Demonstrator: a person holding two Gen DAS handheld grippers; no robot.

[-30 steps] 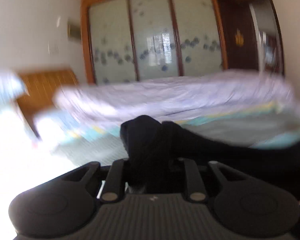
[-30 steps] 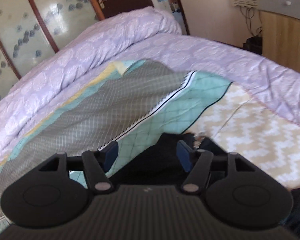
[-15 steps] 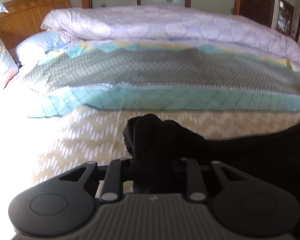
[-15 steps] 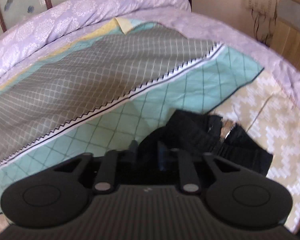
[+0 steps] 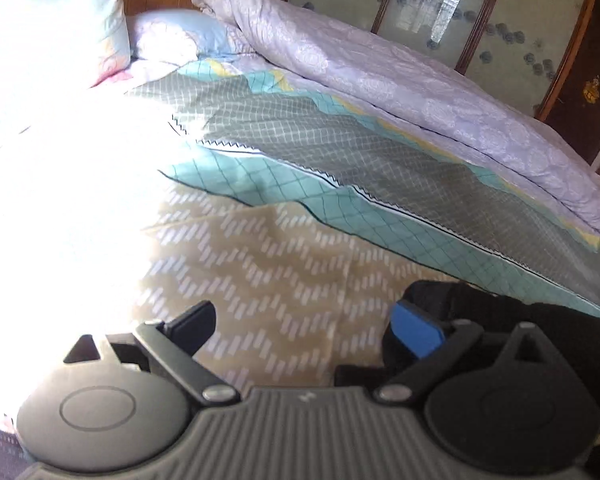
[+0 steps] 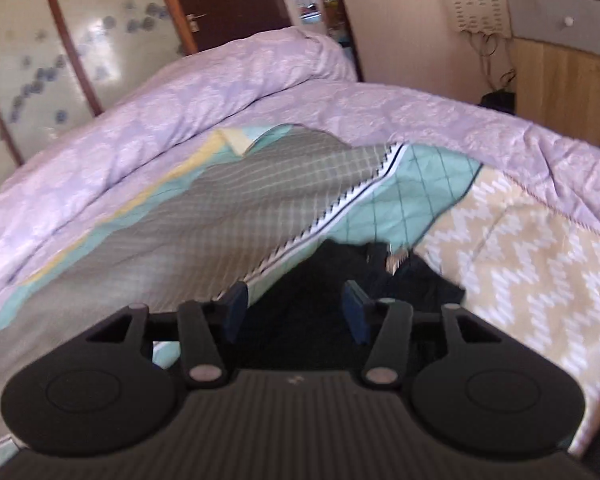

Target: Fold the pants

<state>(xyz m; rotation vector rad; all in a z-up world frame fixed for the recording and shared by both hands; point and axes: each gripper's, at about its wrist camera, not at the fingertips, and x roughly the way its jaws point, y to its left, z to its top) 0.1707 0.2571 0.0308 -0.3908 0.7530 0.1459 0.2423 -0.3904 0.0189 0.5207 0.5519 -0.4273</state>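
The black pants lie on the bed's patterned cover, at the lower right of the left wrist view. My left gripper is open and empty; its right finger with the blue pad sits against the pants' edge. In the right wrist view the pants lie bunched on the cover just ahead. My right gripper is open above them, holding nothing.
The bed carries a beige zigzag, teal and grey checked cover. A rolled lilac duvet lies along the far side, pillows at the head. Wardrobe doors stand behind; a wooden cabinet stands at right.
Both grippers held the black pants half a second ago; both have opened and let them drop onto the bed. The left view has swung left, away from the pants.
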